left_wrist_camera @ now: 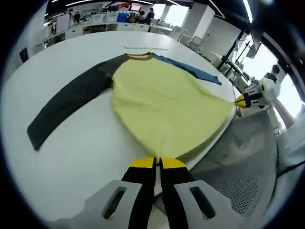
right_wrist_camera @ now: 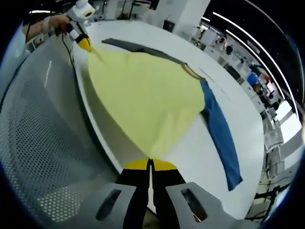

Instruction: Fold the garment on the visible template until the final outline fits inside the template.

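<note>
The pale yellow long-sleeved cloth garment (left_wrist_camera: 164,102) lies spread on a smooth white round-edged table (left_wrist_camera: 86,143), collar at the far side and hem at the near edge. Its long axis runs from the near table edge toward the far collar. The body fabric is soft and matte, drawn taut into a fan shape with shallow creases toward the two held hem corners.

A dark grey sleeve (left_wrist_camera: 69,102) extends flat to the left in the left gripper view, a long tapering strip angled toward the near left. A blue sleeve (right_wrist_camera: 220,138) lies flat on the opposite side; in the right gripper view it runs as a narrow band toward the near right. The collar (right_wrist_camera: 190,71) is a darker ochre ribbed band.

The left gripper (left_wrist_camera: 158,163), black with yellow tips, has its jaws closed together on the near hem corner of the garment. The right gripper (right_wrist_camera: 150,164), of the same make, has its jaws pressed together on the other hem corner (right_wrist_camera: 152,150), which is lifted at the table edge. Each gripper also appears in the other's view, at the far hem corner, held by a person's hand (right_wrist_camera: 52,24).

Below the table edge is a grey perforated mesh surface (right_wrist_camera: 43,143).
</note>
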